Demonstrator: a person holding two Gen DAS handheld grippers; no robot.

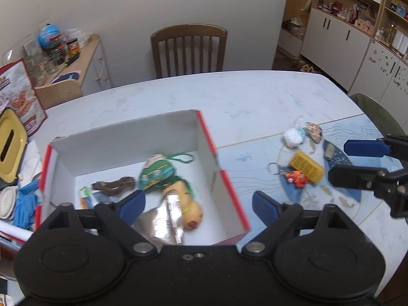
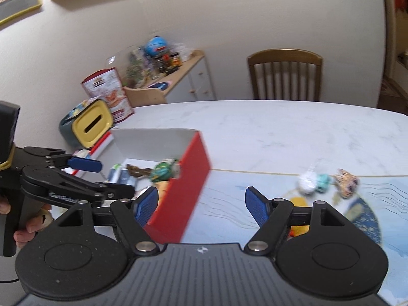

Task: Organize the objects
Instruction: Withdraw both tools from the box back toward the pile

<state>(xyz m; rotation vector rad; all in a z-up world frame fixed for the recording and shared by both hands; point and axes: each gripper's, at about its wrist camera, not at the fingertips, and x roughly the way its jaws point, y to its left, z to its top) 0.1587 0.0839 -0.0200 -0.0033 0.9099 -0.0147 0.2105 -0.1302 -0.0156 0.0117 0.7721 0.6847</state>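
Note:
A red box with a white inside stands on the table and holds a green pouch, a brown piece, a silver packet and an orange toy. My left gripper hovers open over the box's near right corner, nothing between its fingers. To the right lie a yellow block, a red-orange keychain, a white pompom and a patterned charm. My right gripper is open and empty, between the box and these items.
A yellow-lidded container, blue gloves and a printed box crowd the table's left end. A wooden chair stands behind the table. A blue placemat lies under the loose items. A hand holds the left gripper's handle.

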